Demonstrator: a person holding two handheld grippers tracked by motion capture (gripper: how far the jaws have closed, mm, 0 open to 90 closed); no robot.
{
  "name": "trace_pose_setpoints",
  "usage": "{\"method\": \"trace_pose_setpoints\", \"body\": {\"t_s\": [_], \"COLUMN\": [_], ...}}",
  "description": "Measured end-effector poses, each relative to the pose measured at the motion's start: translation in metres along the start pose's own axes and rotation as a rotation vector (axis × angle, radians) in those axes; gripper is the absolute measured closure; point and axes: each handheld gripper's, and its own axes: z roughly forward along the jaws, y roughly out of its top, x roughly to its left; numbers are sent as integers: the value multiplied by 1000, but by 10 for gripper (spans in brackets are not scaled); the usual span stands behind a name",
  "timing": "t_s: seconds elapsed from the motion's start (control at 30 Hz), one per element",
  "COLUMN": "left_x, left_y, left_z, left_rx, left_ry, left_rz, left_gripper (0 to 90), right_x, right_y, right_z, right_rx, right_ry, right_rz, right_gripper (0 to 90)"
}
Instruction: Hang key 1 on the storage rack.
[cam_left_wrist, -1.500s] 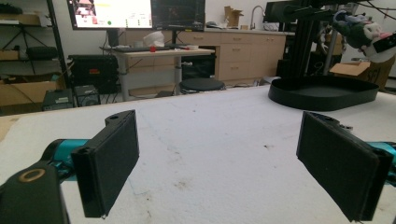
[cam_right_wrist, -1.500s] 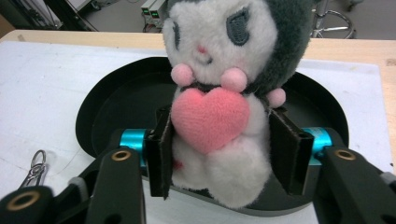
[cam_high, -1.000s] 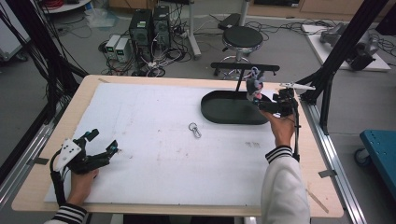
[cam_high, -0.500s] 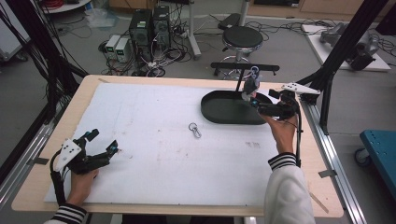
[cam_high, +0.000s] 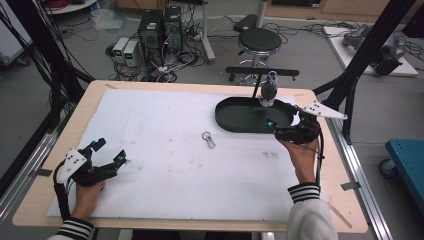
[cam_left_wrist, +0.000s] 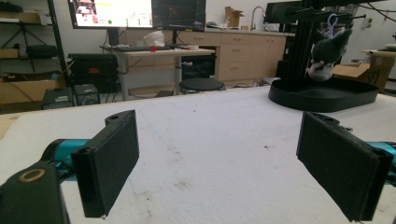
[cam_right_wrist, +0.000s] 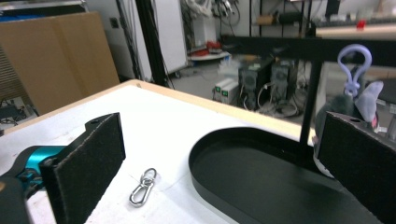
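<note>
While the right gripper (cam_high: 272, 116) hovers at the near right rim of the black oval tray (cam_high: 240, 119), jaws spread wide and holding nothing, the plush keychain (cam_high: 268, 92) hangs from the black stand's crossbar (cam_high: 250, 71) just beyond it, over the tray. Nothing lies on the tray floor. Metal swivel clasp (cam_high: 208, 139) lies on the desk (cam_high: 165, 150), left of the tray. Left gripper (cam_high: 111, 151) rests wide open, well apart.

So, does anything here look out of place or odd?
Only mildly: a metal clip lies loose on the white mat, apart from the black stand where the plush keychain hangs. No spills or damage show.
</note>
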Motion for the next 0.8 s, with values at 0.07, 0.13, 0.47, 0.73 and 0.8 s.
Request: {"method": "trace_pose_setpoints", "body": {"t_s": [0.07,0.13,0.47,0.73,0.8], "left_x": [0,0,0,0,0], "left_y": [0,0,0,0,0], "left_z": [0,0,0,0,0], "left_rx": [0,1,0,-1,0], "left_ry": [-2,-1,0,0,-1], "left_rz": [5,9,8,6,5], "left_gripper": [134,134,134,134,135], "right_x": [5,11,29,38,38], "right_y": [-3,-7,-12,-27,-33], "right_z": [-4,-8,-15,-19,-21], "right_rx": [-10,-35,1,-33,-35], "right_ry": [14,21,67,51,45], "right_rz": [-11,-28,-44,-62,-55], "right_gripper": [6,6,6,6,6]}}
